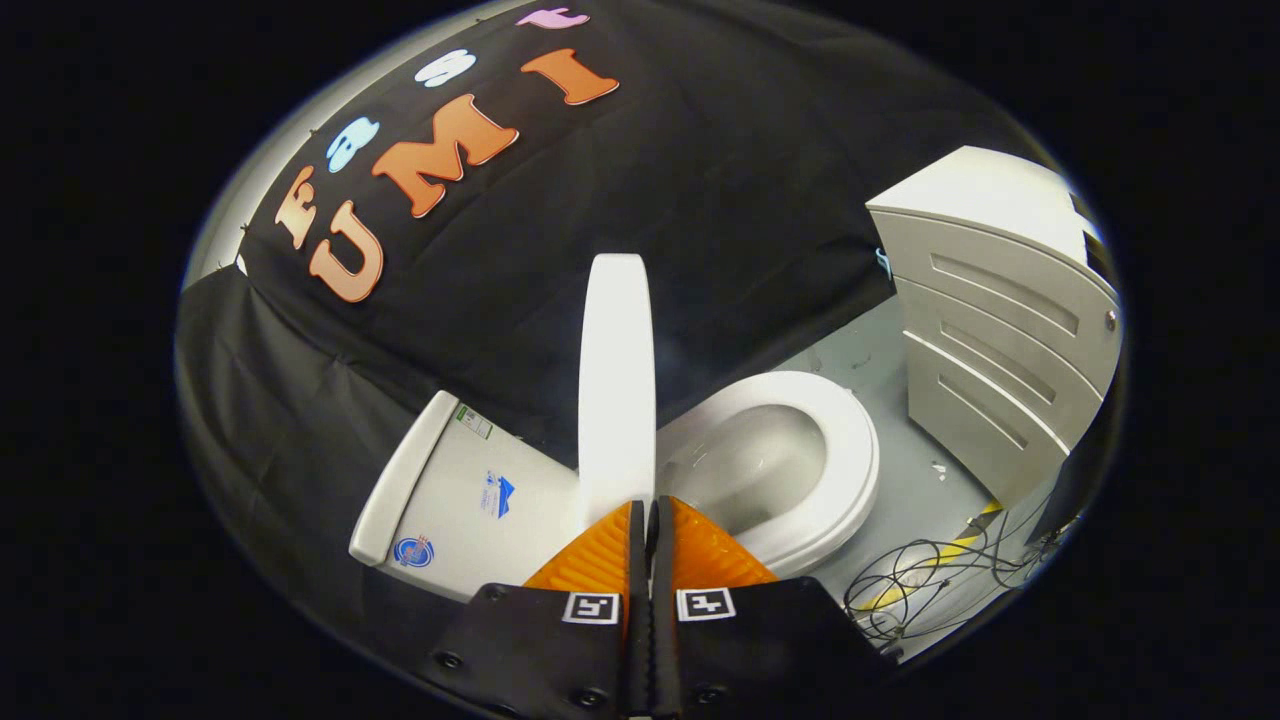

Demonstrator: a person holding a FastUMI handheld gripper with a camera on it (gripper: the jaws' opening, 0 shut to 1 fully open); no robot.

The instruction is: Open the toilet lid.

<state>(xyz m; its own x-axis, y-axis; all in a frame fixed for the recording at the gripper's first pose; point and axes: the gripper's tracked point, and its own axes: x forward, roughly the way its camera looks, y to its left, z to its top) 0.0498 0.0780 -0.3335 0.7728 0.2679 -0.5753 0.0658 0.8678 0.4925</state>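
Gripper (648, 515): orange ribbed fingers (600, 555) closed tight together, no visible gap btwn tips, nothing held. Tips sit right at the lower edge of the white plastic toilet lid (616, 380); contact w/ lid can't be confirmed.

Lid: raised, standing about upright, seen edge-on, just ahead of the fingers. White oval toilet seat (850, 470) down, bowl exposed, to the right of lid. White ceramic cistern (460, 490) to the left, stickers on it.

Surroundings: white drawer cabinet (1000, 340) beyond seat, apart from it. Black cables (930, 580) loose on grey floor (900, 480) near cabinet base.
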